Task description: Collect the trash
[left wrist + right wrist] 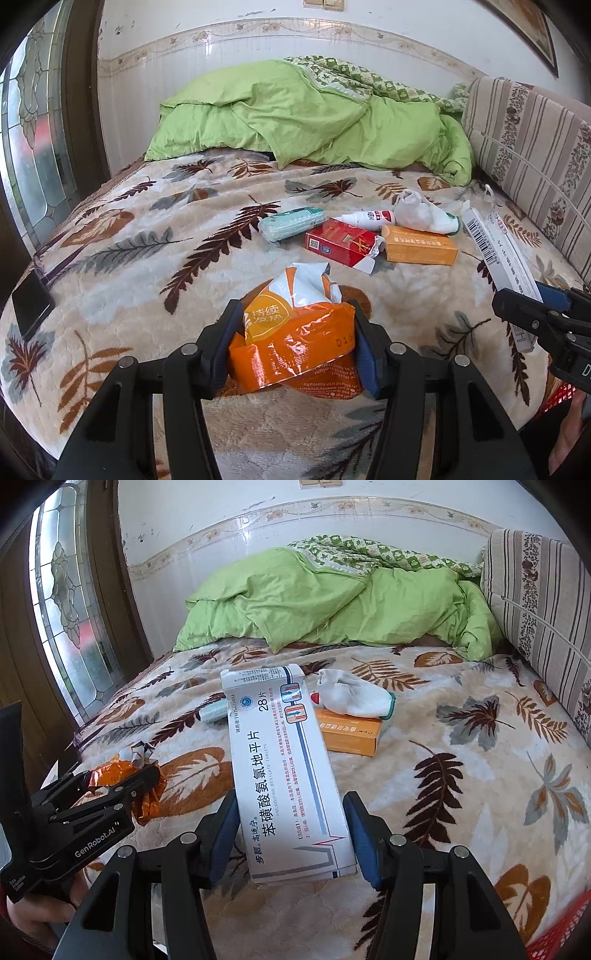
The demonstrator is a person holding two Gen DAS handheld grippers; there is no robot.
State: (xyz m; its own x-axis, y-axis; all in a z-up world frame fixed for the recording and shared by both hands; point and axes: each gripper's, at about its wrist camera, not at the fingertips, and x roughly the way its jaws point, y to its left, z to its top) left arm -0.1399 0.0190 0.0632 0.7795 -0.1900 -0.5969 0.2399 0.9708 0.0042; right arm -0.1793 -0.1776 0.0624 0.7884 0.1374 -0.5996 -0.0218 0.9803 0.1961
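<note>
My left gripper [293, 332] is shut on a crumpled orange and white foil wrapper [295, 332] above the leaf-patterned blanket; the wrapper also shows in the right wrist view [125, 775]. My right gripper [290, 823] is shut on a long white medicine box [284, 768], which also shows in the left wrist view [498, 251]. On the bed lie a red cigarette pack [341, 242], an orange box [419, 245], a small white bottle [369, 219], a white glove [424, 214] and a teal tissue pack [291, 223].
A green quilt [306, 114] is heaped at the head of the bed. A striped cushion [532, 147] lines the right side. A dark phone [31, 306] lies at the left bed edge. A red mesh basket [561, 934] shows at the lower right.
</note>
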